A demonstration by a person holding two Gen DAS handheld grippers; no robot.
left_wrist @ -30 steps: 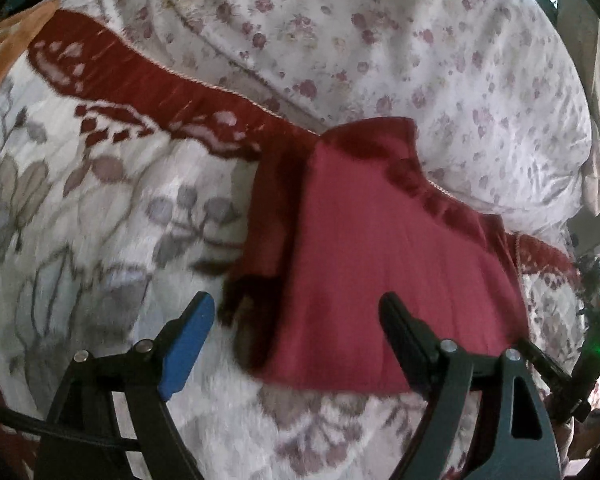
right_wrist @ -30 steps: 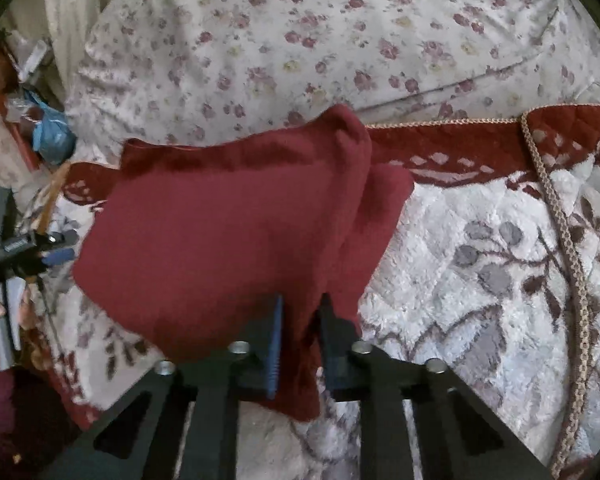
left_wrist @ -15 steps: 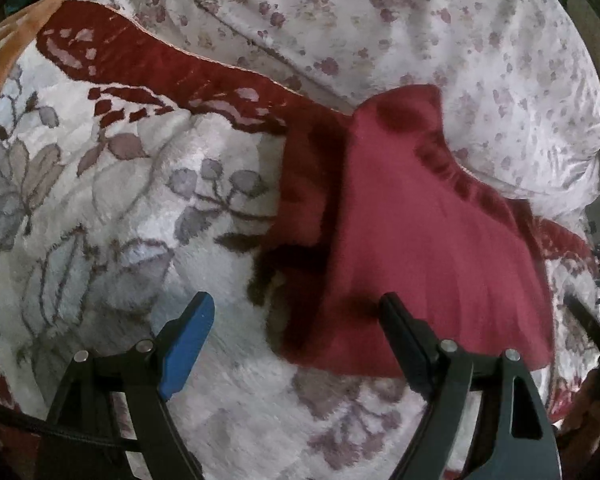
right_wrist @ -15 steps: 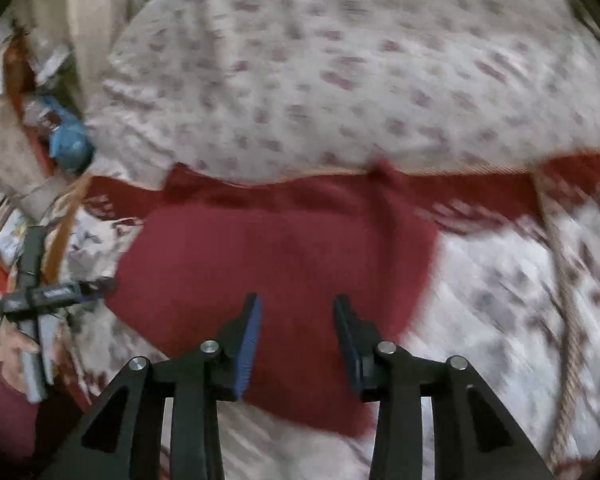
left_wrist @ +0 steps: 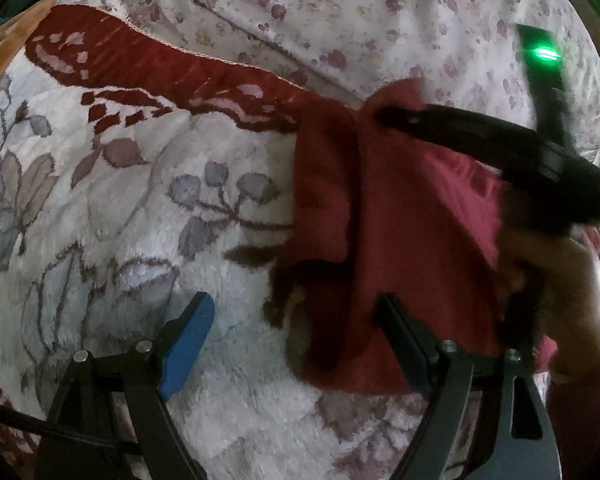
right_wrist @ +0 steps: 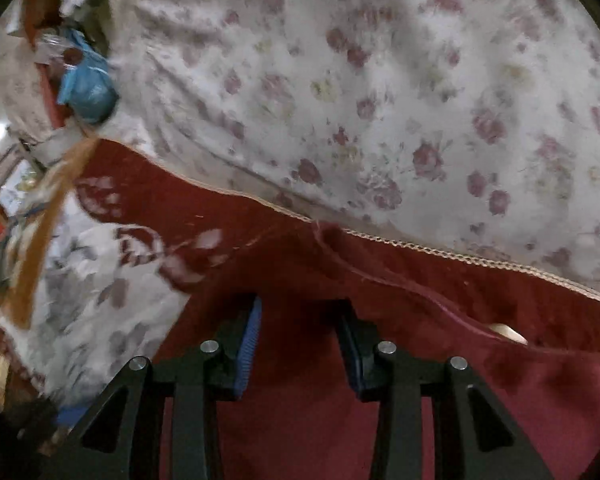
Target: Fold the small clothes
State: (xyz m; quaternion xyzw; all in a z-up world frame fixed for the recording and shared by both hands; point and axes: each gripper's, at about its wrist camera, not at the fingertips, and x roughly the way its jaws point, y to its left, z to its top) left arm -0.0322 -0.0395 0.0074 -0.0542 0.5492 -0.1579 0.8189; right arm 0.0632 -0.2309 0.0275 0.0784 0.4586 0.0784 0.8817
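A small dark red garment point(left_wrist: 400, 240) lies folded on the plush floral blanket point(left_wrist: 120, 208), with a narrower flap on its left side. My left gripper point(left_wrist: 296, 320) is open wide and empty, just in front of the garment's near left corner. My right gripper point(right_wrist: 298, 320) is open and hovers low over the red garment point(right_wrist: 300, 420), its fingers not closed on the cloth. In the left wrist view the right gripper point(left_wrist: 384, 114) reaches across the garment's far end, held by a hand point(left_wrist: 560, 280).
A white sheet with small red flowers point(left_wrist: 360, 20) rises behind the blanket's dark red border point(left_wrist: 160, 68). Clutter and a blue bundle point(right_wrist: 88, 84) lie past the bed's left edge in the right wrist view. An orange cloth edge point(right_wrist: 40, 232) lies at the left.
My right gripper let go of the garment, opened, and moved forward over it toward the far edge. The left gripper stayed open and drew slightly closer.
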